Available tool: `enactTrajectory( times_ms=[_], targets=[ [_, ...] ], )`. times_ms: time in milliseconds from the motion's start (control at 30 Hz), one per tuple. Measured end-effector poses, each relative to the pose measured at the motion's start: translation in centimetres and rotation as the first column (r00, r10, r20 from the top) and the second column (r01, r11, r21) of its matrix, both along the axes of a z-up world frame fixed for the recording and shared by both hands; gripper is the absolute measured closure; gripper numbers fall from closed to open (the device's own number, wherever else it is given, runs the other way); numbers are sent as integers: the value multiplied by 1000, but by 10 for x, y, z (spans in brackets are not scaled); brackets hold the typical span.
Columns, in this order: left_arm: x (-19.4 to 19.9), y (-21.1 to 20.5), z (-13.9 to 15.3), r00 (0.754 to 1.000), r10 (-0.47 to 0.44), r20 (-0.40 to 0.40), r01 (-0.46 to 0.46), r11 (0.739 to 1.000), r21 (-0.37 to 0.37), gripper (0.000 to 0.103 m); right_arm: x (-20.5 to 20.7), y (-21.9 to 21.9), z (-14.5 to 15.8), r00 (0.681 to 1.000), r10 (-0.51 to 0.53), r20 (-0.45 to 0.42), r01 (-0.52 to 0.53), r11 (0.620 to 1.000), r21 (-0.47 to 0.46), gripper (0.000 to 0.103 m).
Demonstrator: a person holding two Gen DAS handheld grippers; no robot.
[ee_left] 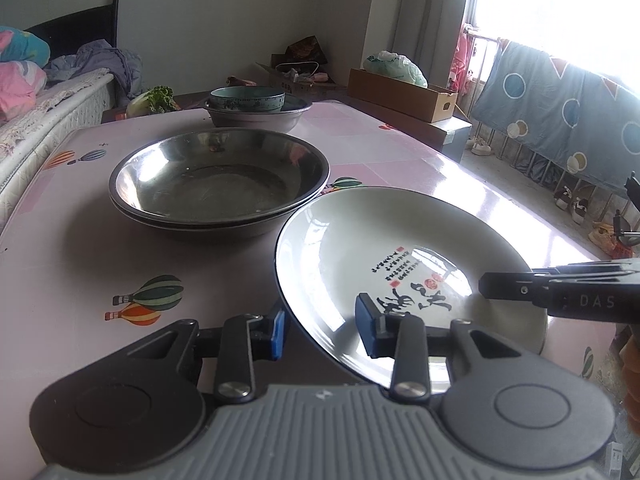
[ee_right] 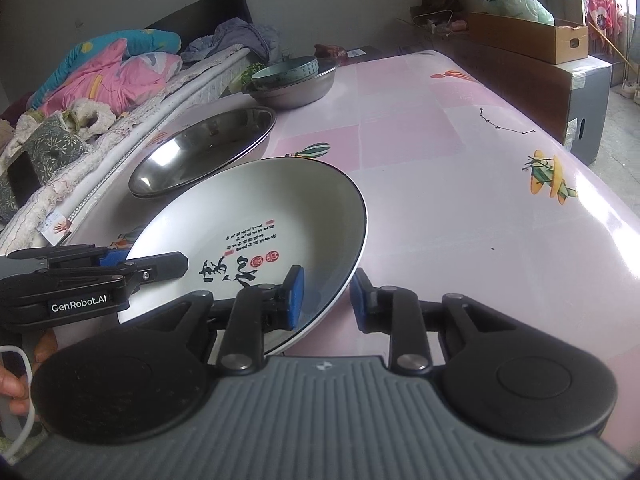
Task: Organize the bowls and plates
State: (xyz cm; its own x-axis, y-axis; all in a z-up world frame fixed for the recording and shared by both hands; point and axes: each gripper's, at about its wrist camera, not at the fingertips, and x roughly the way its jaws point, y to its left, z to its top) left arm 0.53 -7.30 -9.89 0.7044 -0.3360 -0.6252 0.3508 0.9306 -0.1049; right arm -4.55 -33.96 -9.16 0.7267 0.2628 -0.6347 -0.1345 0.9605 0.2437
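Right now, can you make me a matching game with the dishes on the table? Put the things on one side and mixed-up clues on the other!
Things:
1. white plate
2. blue bowl
3. stacked steel basins
4. cardboard box

Clues:
A. sits inside the far steel basin
B. holds a green plastic bag
C. has black writing, with both grippers' fingers astride its rim
D. middle of the table, shiny, nothing inside

Pairs: 1-C, 2-A, 3-D, 4-B

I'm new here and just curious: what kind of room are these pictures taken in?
Most likely a lived-in bedroom at home: a bed piled with a pink quilt beside the pink table, and laundry drying by the window.
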Motion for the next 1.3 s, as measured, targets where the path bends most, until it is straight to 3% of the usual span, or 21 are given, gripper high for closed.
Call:
enactTrajectory(
  times_ms=[200, 467, 967, 1300],
  targets=[
    [-6, -4, -1, 999, 18, 30, -18, 1000, 14, 67, -3, -4, -2, 1000, -14, 17, 14, 1000, 11, 79],
    [-14, -8, -2, 999, -23, 30, 23, 1000, 1, 67, -3, -16, -4, 999, -30, 27, 29, 999, 25, 79],
    [0, -16, -5, 999, -31, 35, 31, 1000, 4, 49, 8, -18, -8, 998, -42, 43, 40, 998, 48, 77],
    [-2, -19, -2, 999, -9, 37, 8, 1000, 17, 51, 10, -16, -6, 998, -56, 32, 54, 996, 65, 75]
  ],
)
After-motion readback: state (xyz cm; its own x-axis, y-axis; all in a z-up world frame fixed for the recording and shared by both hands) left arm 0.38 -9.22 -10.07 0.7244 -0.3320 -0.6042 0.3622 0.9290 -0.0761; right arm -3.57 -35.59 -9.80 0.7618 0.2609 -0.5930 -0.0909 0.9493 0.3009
